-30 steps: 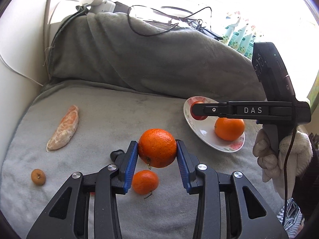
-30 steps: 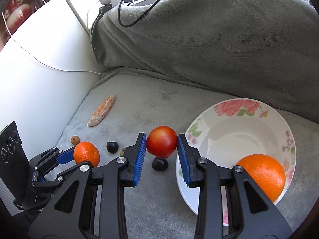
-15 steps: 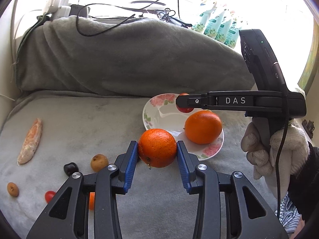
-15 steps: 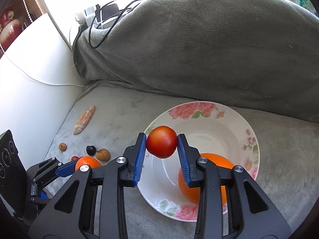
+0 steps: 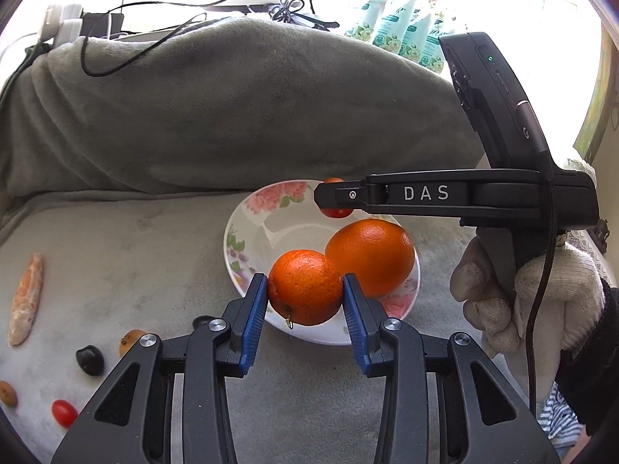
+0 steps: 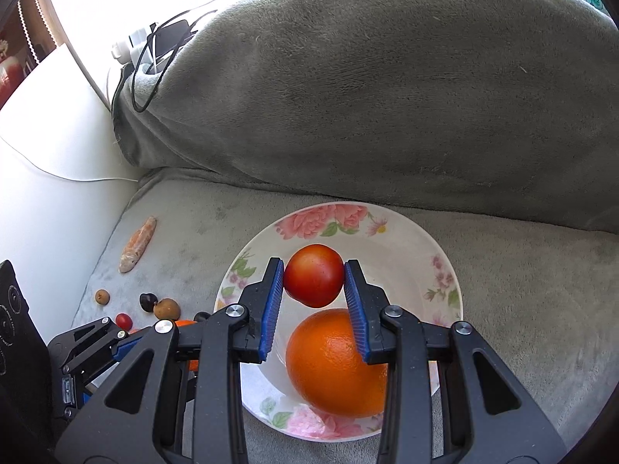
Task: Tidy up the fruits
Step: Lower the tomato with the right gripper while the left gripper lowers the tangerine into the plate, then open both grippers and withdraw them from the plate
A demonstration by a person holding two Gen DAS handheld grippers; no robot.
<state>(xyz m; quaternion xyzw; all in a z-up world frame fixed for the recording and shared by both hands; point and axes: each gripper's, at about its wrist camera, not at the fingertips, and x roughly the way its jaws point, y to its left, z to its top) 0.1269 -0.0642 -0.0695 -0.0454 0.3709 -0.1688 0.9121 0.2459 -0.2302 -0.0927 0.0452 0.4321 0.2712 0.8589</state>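
Note:
My left gripper point(image 5: 305, 290) is shut on a small orange point(image 5: 303, 284) and holds it over the near rim of the floral white bowl point(image 5: 247, 224). A larger orange point(image 5: 371, 251) lies in the bowl. My right gripper point(image 6: 314, 276) is shut on a red tomato point(image 6: 314, 273) and holds it above the middle of the bowl point(image 6: 406, 232), just beyond the large orange point(image 6: 332, 363). The right gripper point(image 5: 332, 203) also shows from the side in the left wrist view.
On the grey blanket point(image 5: 135, 239) left of the bowl lie a peeled citrus segment point(image 5: 27, 297), a dark fruit point(image 5: 89, 359), brown longans point(image 5: 129, 342), and a cherry tomato point(image 5: 64, 413). A blanket-covered mound point(image 6: 387, 96) rises behind. A white wall point(image 6: 46, 154) stands left.
Both grippers have moved right toward the bowl with their fruit. The tomato now hangs over the bowl's middle and the small orange over its near rim.

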